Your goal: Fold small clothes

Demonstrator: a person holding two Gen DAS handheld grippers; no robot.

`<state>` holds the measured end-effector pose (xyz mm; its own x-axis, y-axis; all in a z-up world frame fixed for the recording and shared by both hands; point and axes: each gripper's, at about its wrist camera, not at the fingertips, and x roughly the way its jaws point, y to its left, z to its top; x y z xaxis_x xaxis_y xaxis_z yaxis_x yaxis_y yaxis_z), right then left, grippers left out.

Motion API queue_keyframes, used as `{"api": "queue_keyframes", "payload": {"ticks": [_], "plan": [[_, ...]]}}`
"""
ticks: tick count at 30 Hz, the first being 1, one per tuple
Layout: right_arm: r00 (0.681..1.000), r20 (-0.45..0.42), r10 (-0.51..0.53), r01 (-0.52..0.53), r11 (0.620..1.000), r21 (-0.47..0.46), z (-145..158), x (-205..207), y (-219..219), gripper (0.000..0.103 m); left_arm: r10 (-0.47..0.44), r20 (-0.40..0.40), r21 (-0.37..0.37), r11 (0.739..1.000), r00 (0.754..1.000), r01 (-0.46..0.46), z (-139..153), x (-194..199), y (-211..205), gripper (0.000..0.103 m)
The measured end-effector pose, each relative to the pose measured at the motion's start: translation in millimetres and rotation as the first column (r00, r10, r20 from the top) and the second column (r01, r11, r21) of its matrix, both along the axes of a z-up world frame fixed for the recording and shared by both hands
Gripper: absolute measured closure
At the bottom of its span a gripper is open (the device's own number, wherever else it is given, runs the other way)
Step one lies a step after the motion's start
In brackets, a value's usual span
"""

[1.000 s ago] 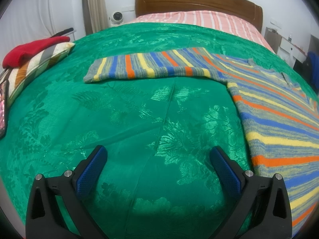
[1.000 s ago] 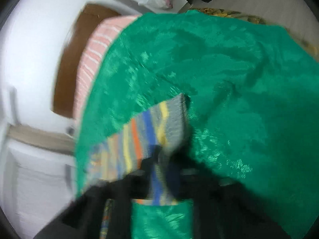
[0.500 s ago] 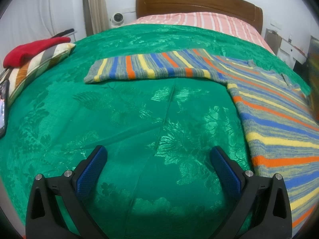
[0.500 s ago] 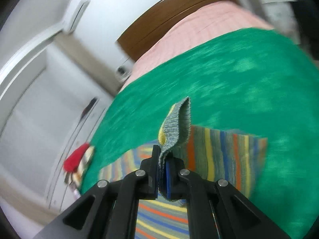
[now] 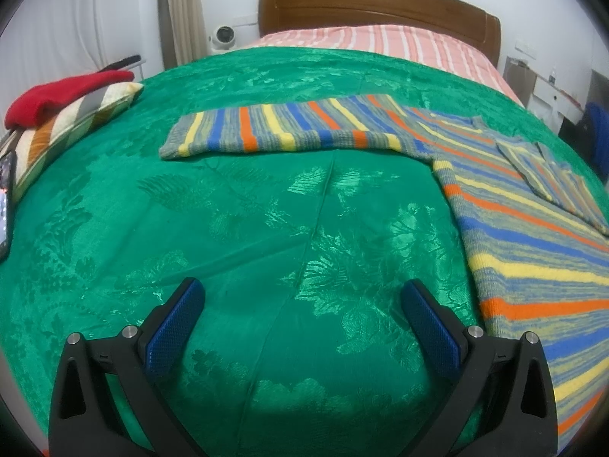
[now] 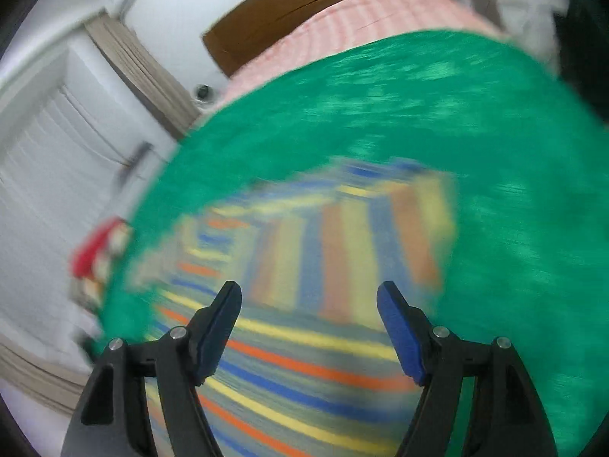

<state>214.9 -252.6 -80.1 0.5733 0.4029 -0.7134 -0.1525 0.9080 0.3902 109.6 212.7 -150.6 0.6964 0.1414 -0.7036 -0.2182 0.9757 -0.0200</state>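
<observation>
A striped knit sweater [image 5: 533, 236] in grey, blue, yellow and orange lies flat on the green bedspread [image 5: 236, 228]. One sleeve [image 5: 281, 129] stretches out to the left. The other sleeve [image 5: 548, 179] lies folded across the body. My left gripper [image 5: 302, 304] is open and empty, low over the bedspread, left of the sweater's body. My right gripper [image 6: 309, 304] is open and empty above the sweater [image 6: 312, 361]; the folded sleeve [image 6: 357, 243] lies just beyond its fingertips. The right wrist view is blurred.
A striped pillow [image 5: 72, 125] with a red garment [image 5: 61, 91] on it sits at the bed's left edge, with a phone [image 5: 3, 194] beside it. A wooden headboard [image 5: 380, 7] and pink striped sheet [image 5: 380, 42] are at the far end. White furniture [image 5: 548, 83] stands at the right.
My right gripper carried the sleeve cuff over the sweater's body, opened and let it go; the sleeve now lies folded on the body. My left gripper stayed still and open.
</observation>
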Motion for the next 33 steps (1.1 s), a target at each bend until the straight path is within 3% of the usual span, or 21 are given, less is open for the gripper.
{"api": "queue_keyframes", "payload": {"ticks": [4, 8, 14, 17, 33], "plan": [[0.996, 0.051, -0.078, 0.085, 0.984, -0.157, -21, -49, -52, 0.03, 0.002, 0.002, 0.004, 1.0, 1.0, -0.002, 0, 0, 0, 0.0], [0.975, 0.129, -0.18, 0.204, 0.956, -0.211, -29, -89, -92, 0.029, 0.002, 0.003, 0.006, 1.0, 1.0, -0.002, 0, 0, 0, 0.0], [0.955, 0.115, -0.273, 0.291, 0.937, -0.193, -60, -109, -118, 0.026, 0.002, 0.003, 0.007, 1.0, 1.0, -0.002, 0, 0, 0, 0.0], [0.96, 0.114, -0.254, 0.272, 0.943, -0.19, -69, -102, -115, 0.016, 0.002, 0.002, 0.007, 1.0, 1.0, -0.002, 0, 0, 0, 0.0], [0.963, 0.135, -0.232, 0.256, 0.948, -0.192, -72, -105, -111, 0.012, 0.005, 0.0, 0.013, 1.0, 1.0, -0.005, 0, 1, 0, 0.0]]}}
